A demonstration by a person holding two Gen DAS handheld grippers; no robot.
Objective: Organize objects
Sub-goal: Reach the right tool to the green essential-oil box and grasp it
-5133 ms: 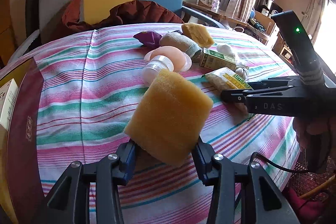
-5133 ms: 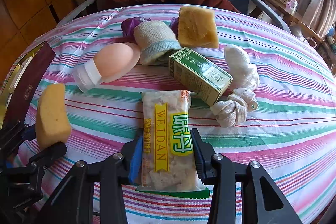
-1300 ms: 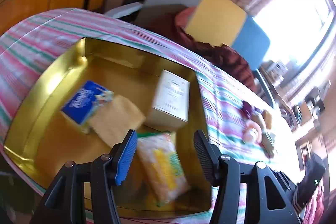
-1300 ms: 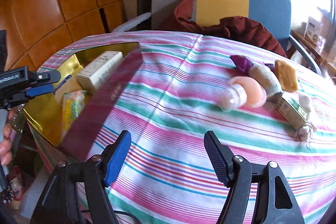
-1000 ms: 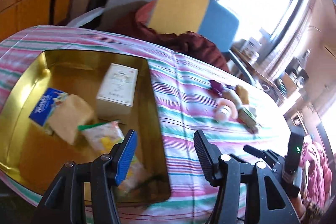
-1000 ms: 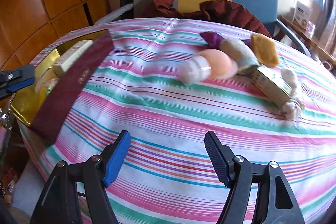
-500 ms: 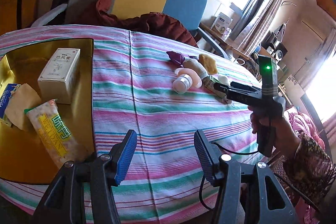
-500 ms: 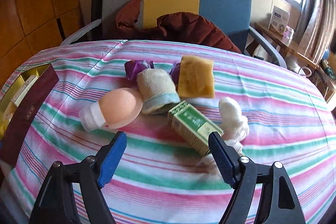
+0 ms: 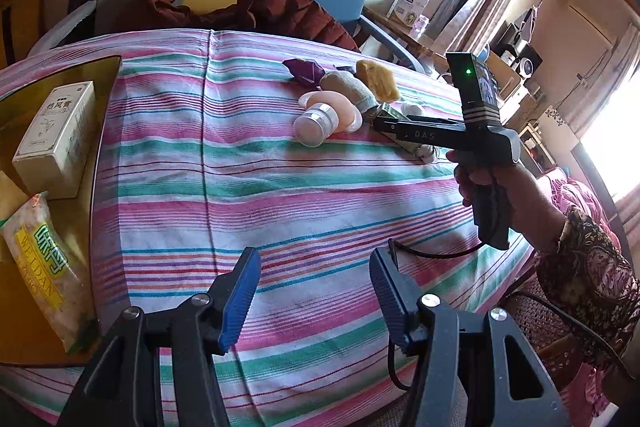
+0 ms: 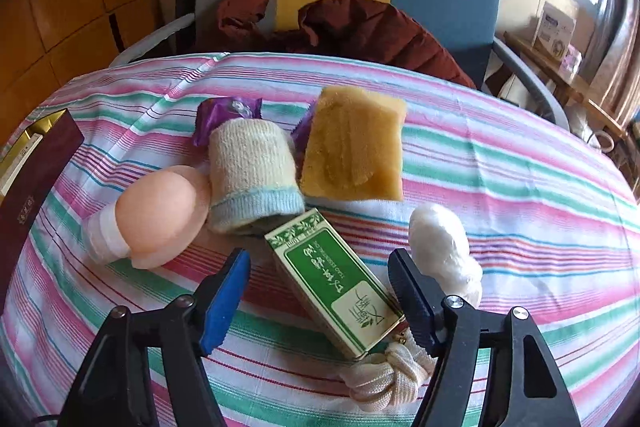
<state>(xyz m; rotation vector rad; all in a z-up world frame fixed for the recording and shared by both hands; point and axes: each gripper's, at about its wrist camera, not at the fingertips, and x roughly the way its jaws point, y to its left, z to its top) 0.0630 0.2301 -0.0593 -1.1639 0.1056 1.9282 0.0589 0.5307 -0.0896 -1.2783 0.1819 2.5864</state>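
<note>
Jaws of the right gripper (image 10: 319,277) have just been closing and now straddle the green box (image 10: 334,283), which lies slantwise on the striped tablecloth (image 10: 520,195); the right pad sits close against the box's near end, the left pad stands clear, so nothing is pinched. The left gripper (image 9: 315,285) hangs unclenched and empty over bare cloth, well apart from the box.

The gold tray (image 9: 105,131) is running off the left edge in the left wrist view, its snack packet (image 9: 48,275) partly cropped. In the right wrist view, the white rope (image 10: 384,379) is lying partly behind the right gripper's near finger (image 10: 416,303), and the green box (image 10: 336,283) is hiding its upper end.
</note>
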